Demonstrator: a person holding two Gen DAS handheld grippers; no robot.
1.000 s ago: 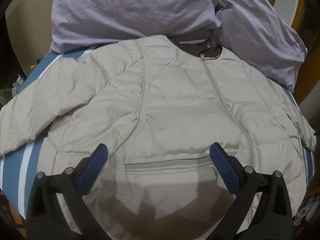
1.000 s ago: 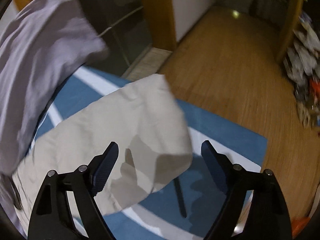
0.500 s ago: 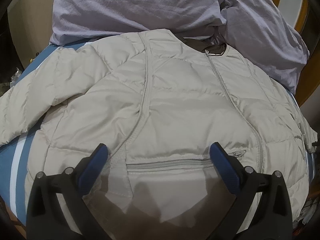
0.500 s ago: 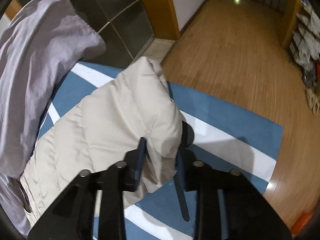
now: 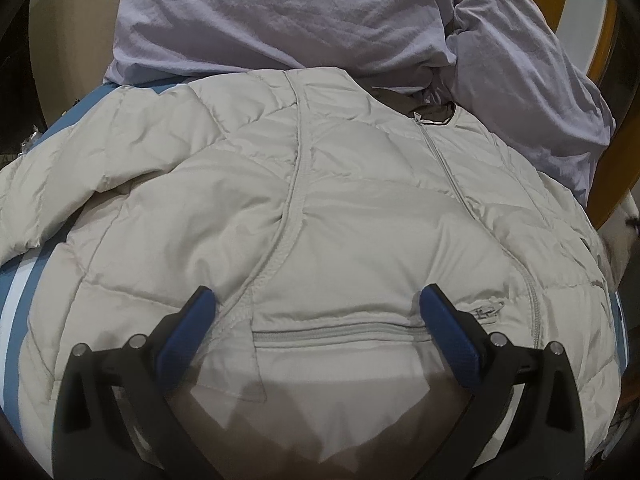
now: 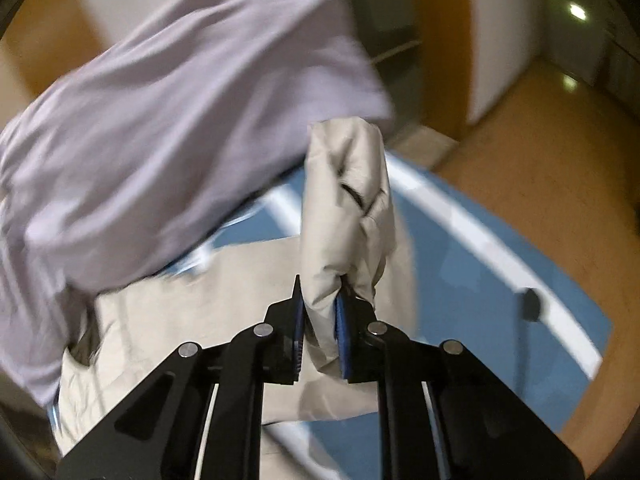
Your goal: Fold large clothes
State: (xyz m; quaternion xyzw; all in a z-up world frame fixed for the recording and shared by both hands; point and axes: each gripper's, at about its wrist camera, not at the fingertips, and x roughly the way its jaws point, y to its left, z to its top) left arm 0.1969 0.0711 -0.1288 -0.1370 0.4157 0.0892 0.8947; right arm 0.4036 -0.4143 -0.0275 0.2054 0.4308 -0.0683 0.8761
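Right gripper (image 6: 318,316) fingers pinch jacket sleeve (image 6: 346,208)

Left claw (image 5: 316,300) spread wide and hovering, right claw (image 6: 319,322) pinched nearly closed

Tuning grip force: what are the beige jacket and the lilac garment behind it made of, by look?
Beige jacket: looks like thin, smooth synthetic shell over puffy fill, with quilted stitch lines and a slight sheen. Its sleeve bunches softly in the right tongs. Lilac garment: matte, finely crinkled woven fabric, possibly light nylon or cotton; unquilted.
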